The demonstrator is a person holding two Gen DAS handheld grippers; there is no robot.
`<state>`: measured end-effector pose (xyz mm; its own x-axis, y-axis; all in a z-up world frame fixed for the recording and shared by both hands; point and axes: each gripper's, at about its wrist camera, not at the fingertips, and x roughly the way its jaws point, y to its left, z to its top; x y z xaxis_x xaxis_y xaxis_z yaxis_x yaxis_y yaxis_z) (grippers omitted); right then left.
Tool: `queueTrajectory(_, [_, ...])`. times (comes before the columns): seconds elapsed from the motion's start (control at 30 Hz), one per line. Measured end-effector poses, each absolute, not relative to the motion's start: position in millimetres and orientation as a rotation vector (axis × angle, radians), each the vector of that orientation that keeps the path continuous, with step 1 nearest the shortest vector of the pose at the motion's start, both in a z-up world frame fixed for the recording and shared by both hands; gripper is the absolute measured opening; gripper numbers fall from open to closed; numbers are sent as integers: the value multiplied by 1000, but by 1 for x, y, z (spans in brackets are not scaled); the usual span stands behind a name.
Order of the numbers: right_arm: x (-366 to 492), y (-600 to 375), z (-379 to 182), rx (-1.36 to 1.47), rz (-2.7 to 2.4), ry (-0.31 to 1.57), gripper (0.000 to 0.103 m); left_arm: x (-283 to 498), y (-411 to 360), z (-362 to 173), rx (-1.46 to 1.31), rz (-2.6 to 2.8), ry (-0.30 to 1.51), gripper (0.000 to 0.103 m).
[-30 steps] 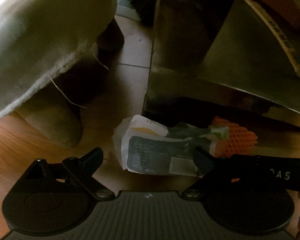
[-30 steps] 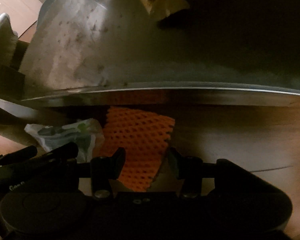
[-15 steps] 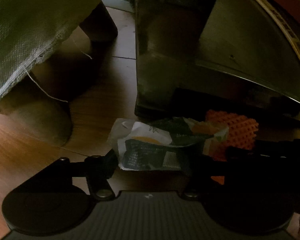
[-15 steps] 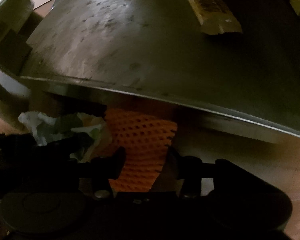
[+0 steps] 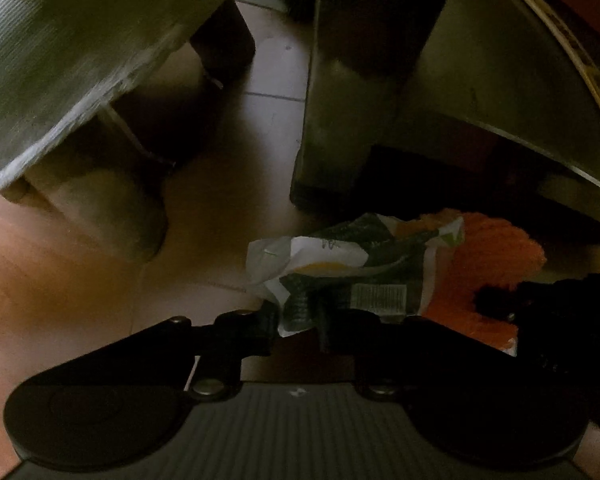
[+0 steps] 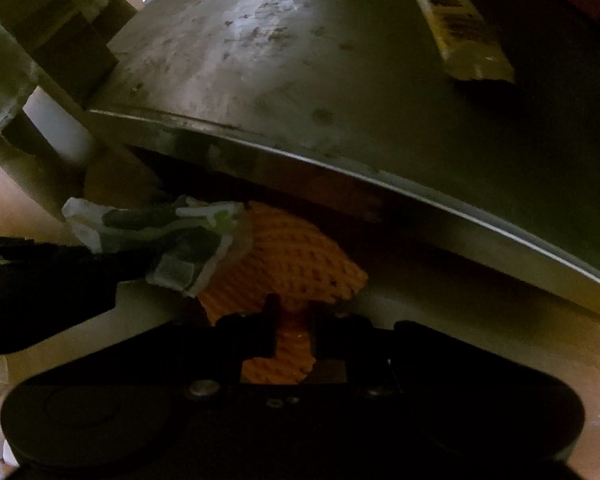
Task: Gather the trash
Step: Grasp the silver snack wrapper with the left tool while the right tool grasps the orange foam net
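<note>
While both pieces of trash appear to be taken, neither has reached a bin, so the task seems to be at its middle. The left gripper (image 5: 298, 320) has its fingers clenched on the lower left corner of a crumpled wrapper (image 5: 356, 268), which is white and dark green with a barcode. The wrapper seems to be just above the floor (image 5: 100, 280), close to the foot of a metal cabinet (image 5: 380, 100), though the left wrist view is too blurred to be sure that it hangs free. The right gripper (image 6: 294, 330) has its fingers closed on the near edge of an orange foam net (image 6: 300, 256); the net lies partly under the lower edge of the same cabinet, and the wrapper (image 6: 168, 240) overlaps its left side. Whether the net is already off the floor cannot be told.

What is done, as it seems: both grasps. What is left: to pull both things out from under the cabinet, to carry them to a trash container, which neither view shows, and to release them there. More trash may lie elsewhere; these views do not show it. A cloth-covered piece of furniture (image 5: 80, 60) stands at the left.
</note>
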<state>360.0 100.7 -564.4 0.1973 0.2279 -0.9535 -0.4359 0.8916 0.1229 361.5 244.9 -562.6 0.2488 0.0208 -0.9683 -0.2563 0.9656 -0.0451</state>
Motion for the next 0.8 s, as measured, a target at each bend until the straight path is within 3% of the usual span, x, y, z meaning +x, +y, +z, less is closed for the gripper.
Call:
queueTrajectory(0.47, [323,62,-509,-210,504,1272,12,307,252,-530,-201,87,1331,15])
queueTrajectory(0.8, [296,25,-429,-189,498,1213,12,277,254,-450,-186,22,1271,15])
